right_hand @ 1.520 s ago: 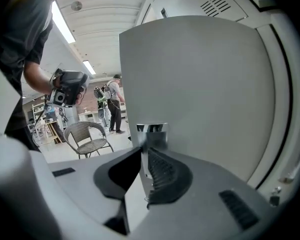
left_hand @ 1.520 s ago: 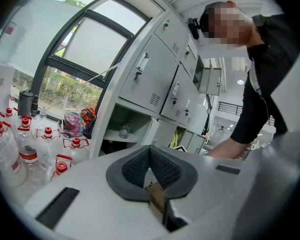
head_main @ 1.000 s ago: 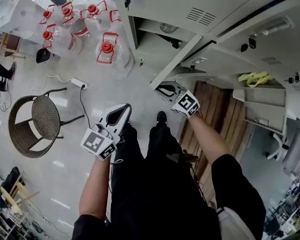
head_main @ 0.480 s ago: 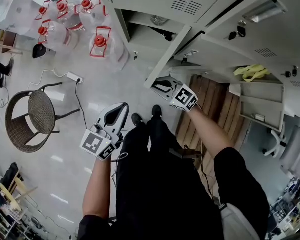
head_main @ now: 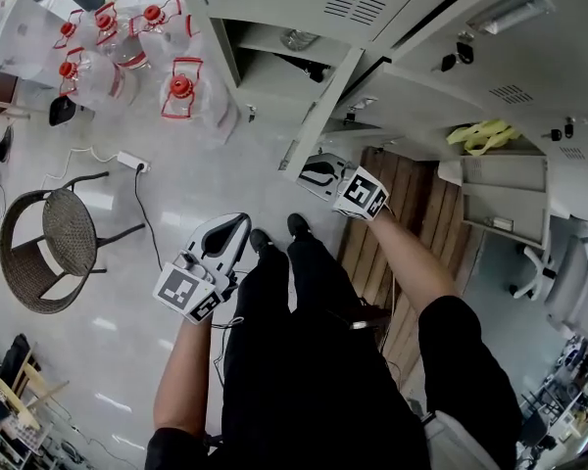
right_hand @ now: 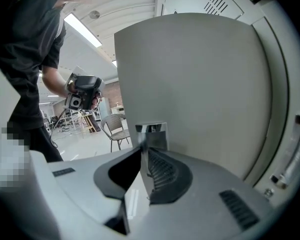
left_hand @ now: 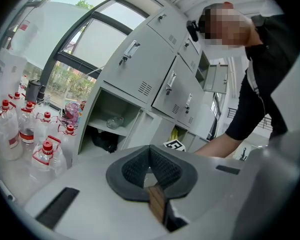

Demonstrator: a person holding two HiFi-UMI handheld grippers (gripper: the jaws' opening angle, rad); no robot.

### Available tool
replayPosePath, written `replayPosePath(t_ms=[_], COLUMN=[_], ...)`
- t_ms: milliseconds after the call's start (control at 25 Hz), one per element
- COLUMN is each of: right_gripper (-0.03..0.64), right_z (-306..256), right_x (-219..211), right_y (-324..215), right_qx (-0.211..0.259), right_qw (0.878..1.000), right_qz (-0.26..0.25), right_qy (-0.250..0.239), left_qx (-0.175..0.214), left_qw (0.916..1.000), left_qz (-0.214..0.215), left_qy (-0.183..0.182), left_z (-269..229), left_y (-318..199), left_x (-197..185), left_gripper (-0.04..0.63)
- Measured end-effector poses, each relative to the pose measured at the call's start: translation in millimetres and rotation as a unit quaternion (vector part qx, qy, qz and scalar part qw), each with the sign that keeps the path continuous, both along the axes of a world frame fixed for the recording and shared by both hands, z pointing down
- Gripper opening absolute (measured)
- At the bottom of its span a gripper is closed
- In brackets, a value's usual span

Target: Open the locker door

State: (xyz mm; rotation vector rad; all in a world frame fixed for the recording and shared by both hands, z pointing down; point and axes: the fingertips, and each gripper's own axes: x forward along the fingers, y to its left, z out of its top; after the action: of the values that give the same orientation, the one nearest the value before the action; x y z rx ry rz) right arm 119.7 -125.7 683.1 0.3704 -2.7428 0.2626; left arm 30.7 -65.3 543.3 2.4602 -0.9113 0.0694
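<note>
Well, the locker door (head_main: 325, 111) stands swung out from the bank of grey lockers (head_main: 529, 76), and the head view shows it almost edge-on. The right gripper (head_main: 314, 171) is at the door's free edge. In the right gripper view its fingers (right_hand: 162, 171) are pinched on that edge, with the door's small chrome handle (right_hand: 151, 130) right at their tips and the pale door panel filling the space beyond.

The left gripper (head_main: 233, 225) is held lower and off to the left, over the shiny floor (head_main: 147, 292) and well apart from the lockers. Its fingers (left_hand: 167, 166) are pressed together at the tips with nothing between them.

Behind the open door the compartment is exposed, with a shelf that carries a glass bowl (head_main: 299, 39). On the floor to the left of the lockers stand clear water jugs (head_main: 181, 91) with red caps, and further left there is a wicker chair (head_main: 54, 248). The person's dark trousers and shoes show between the two grippers
</note>
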Motion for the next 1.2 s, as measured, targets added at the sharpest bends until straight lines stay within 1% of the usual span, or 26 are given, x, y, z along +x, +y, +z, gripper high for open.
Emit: replayPosePath(t_ms=[80,200,440,520,680,1200], right_gripper=[0.057,0.057,0.057,0.057,0.056,0.058], right_z=[0,2,2,3,1,-1], right_x=[3,11,21,25,31,72], right_y=[0,3,8,10,13,24], right_qx=[0.001,-0.002,-0.010,-0.012,-0.014,-0.027], right_qw=[1.000,1.000,0.999,0.998,0.997,0.992], right_qz=[-0.004,-0.014,-0.041,-0.054,-0.071,-0.120], right_qy=[-0.001,-0.004,-0.015,-0.013,-0.016,-0.019], left_qx=[-0.008,-0.017,-0.022,-0.018,-0.017,-0.016], left_qw=[1.0000,0.9996,0.9977,0.9970,0.9963,0.9944], left_qz=[-0.004,-0.021,-0.064,-0.075,-0.084,-0.104], left_qy=[-0.001,-0.002,0.005,0.008,0.005,0.012], left_z=[8,12,9,4,3,2], left_y=[2,8,13,12,13,7], left_x=[1,9,25,32,46,90], left_gripper=[0.011,0.011,0.011,0.011,0.011,0.011])
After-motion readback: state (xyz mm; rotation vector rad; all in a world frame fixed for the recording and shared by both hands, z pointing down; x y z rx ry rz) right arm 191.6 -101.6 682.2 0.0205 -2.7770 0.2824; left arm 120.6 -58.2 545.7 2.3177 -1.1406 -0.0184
